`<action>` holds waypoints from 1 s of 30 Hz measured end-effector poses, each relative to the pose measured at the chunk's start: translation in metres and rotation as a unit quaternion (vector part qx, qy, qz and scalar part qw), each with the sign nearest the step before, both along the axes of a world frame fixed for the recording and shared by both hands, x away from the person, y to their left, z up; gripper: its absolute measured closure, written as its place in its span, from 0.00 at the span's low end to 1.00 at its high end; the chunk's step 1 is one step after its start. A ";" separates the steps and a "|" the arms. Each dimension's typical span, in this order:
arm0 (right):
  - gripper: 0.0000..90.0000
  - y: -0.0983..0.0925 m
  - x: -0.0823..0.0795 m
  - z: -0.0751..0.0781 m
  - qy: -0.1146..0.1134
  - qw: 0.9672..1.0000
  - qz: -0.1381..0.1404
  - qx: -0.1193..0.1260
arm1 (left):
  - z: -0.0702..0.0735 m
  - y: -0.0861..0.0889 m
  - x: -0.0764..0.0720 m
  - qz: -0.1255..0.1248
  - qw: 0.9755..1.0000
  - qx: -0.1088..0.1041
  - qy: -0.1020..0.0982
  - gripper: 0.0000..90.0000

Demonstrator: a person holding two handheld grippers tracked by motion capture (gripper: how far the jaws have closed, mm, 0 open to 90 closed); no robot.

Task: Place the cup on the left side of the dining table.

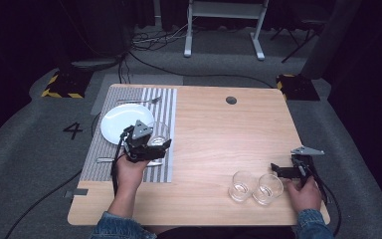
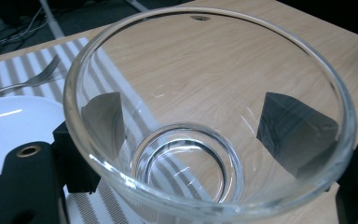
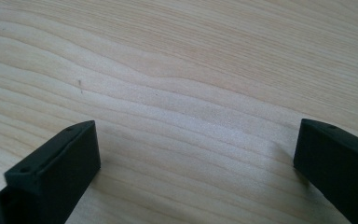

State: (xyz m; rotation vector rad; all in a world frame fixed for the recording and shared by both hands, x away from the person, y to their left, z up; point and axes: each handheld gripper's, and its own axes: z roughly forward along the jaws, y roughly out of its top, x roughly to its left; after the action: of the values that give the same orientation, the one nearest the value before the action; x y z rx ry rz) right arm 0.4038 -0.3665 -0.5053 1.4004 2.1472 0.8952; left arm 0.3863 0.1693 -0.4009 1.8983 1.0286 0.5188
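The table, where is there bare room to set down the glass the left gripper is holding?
The widest bare patch of the table runs from the striped placemat to the right edge, between the cable hole and the two glasses. The mat is crowded: plate, fork, the left gripper with its glass. The right gripper stands beside the glasses.

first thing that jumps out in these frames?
The clear glass tumbler clamped in the left hand-held gripper, held over the grey striped placemat beside the round white plate. Next, two more clear glass tumblers standing side by side near the wooden table's front right, with the right hand-held gripper open just right of them.
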 end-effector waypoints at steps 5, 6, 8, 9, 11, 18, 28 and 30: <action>0.01 0.000 0.000 0.000 0.000 1.000 0.000 0.000 | -0.005 0.008 0.004 0.016 1.000 -0.011 0.007 0.22; 0.01 0.000 0.000 0.000 0.000 1.000 0.000 0.000 | -0.006 0.009 0.005 0.019 1.000 -0.011 0.010 0.22; 0.01 0.000 0.000 0.000 0.000 1.000 0.000 0.000 | -0.011 0.013 0.008 0.032 0.999 -0.005 0.016 0.22; 0.01 0.000 0.000 0.000 0.000 1.000 0.000 0.000 | -0.013 0.015 0.009 0.036 0.999 -0.004 0.018 0.22; 0.01 0.000 0.000 0.000 0.000 1.000 0.000 0.000 | -0.015 0.017 0.011 0.040 0.999 -0.001 0.021 0.22; 0.01 0.000 0.000 0.000 0.000 1.000 0.000 0.000 | -0.025 0.020 0.017 0.067 0.996 0.040 0.034 0.22; 0.01 0.000 0.000 0.000 0.000 1.000 0.000 0.000 | -0.039 0.021 0.027 0.058 0.996 0.034 0.065 0.22; 0.01 0.000 0.000 0.000 0.000 1.000 0.000 0.000 | -0.042 0.021 0.029 0.057 0.995 0.037 0.072 0.22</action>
State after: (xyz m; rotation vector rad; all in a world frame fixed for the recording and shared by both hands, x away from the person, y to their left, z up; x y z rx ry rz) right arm 0.4038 -0.3665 -0.5053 1.4004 2.1472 0.8952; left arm 0.4153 0.1902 -0.4432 1.9734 1.2330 0.4964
